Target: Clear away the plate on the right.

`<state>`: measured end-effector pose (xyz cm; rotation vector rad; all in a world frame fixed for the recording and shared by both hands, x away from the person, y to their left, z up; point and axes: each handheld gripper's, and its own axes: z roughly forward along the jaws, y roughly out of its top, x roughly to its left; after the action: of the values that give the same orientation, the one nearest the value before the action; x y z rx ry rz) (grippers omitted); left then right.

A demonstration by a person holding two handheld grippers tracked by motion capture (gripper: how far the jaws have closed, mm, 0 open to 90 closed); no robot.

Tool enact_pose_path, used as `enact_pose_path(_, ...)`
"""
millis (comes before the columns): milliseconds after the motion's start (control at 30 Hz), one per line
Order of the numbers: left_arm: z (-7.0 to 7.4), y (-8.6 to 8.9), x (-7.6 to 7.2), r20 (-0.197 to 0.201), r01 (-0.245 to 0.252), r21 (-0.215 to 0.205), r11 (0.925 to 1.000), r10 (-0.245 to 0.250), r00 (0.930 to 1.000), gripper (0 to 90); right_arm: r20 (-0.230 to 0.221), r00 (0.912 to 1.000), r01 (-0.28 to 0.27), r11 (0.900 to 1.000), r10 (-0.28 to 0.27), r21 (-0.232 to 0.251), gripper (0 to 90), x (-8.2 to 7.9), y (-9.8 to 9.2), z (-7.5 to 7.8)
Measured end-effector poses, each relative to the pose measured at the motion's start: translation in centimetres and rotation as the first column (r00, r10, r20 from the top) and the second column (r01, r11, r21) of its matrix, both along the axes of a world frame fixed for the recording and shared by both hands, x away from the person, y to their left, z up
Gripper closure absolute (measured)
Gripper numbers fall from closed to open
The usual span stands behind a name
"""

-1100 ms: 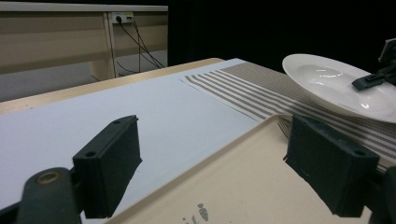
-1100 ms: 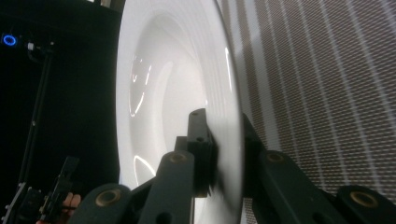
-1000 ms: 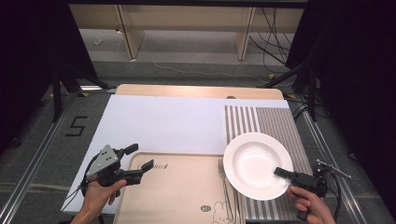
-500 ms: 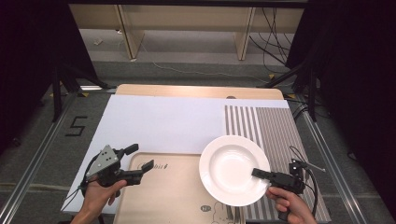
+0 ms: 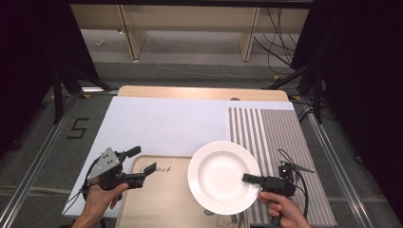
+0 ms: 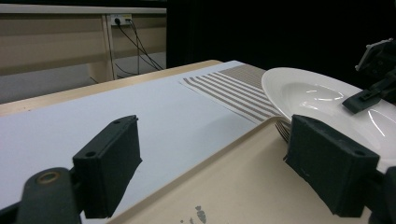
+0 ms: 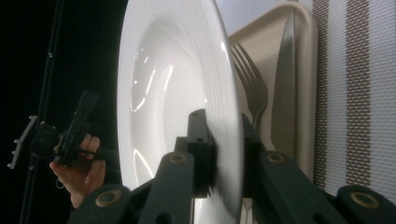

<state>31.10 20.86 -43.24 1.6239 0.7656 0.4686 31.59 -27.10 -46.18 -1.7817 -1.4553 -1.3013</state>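
Your right gripper [image 5: 253, 179] points to nine o'clock, jaws clamped on the plate [image 5: 219, 175] rim; your left gripper [image 5: 141, 160] rests level, jaws apart

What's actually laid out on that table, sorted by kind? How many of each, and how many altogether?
Round white deep plate: 1
Beige plastic tray: 1
Metal fork: 1
Metal knife with a serrated edge: 1
Brown-and-white striped placemat: 1
Large white sheet over the tabletop: 1
Total: 6
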Motion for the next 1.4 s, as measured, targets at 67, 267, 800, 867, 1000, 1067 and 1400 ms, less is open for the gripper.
enact_pose_path(67, 0.0, 0.0, 0.0, 0.004, 0.002, 0.000, 1.0000, -0.002, 1.0000, 16.9, -0.004, 1.0000, -0.003, 1.000, 0.003, 0.002, 81.9, 0.0, 0.4, 0.0)
enact_pose_path(267, 0.0, 0.0, 0.0, 0.008, 0.008, -0.011, 0.9999, -0.007, 0.9999, 16.8, -0.008, 0.9996, -0.025, 1.000, 0.025, 0.003, 81.9, 0.2, 1.7, 0.0)
enact_pose_path(800, 0.1, 0.0, -0.1, 0.004, 0.006, -0.006, 1.0000, -0.006, 1.0000, 16.6, -0.039, 0.9887, -0.147, 0.988, 0.145, -0.046, 81.7, 0.4, 5.9, -0.8)
enact_pose_path(867, 0.1, 0.0, -0.1, 0.005, 0.005, -0.005, 1.0000, -0.005, 1.0000, 16.6, -0.035, 0.9866, -0.161, 0.986, 0.159, -0.046, 81.8, 0.4, 6.2, -0.9)
enact_pose_path(1000, 0.1, 0.0, -0.1, 0.006, 0.005, -0.008, 1.0000, -0.004, 1.0000, 16.6, -0.045, 0.9815, -0.189, 0.980, 0.186, -0.061, 81.7, 0.5, 7.2, -1.2)
enact_pose_path(1067, 0.1, 0.0, -0.1, 0.005, 0.004, -0.009, 1.0000, -0.004, 1.0000, 16.5, -0.041, 0.9790, -0.202, 0.978, 0.200, -0.058, 81.7, 0.6, 7.5, -1.3)
enact_pose_path(1400, 0.1, -0.1, -0.1, 0.005, 0.008, -0.011, 0.9999, -0.008, 1.0000, 16.6, -0.062, 0.9710, -0.236, 0.968, 0.231, -0.090, 81.6, 1.0, 9.2, -1.6)
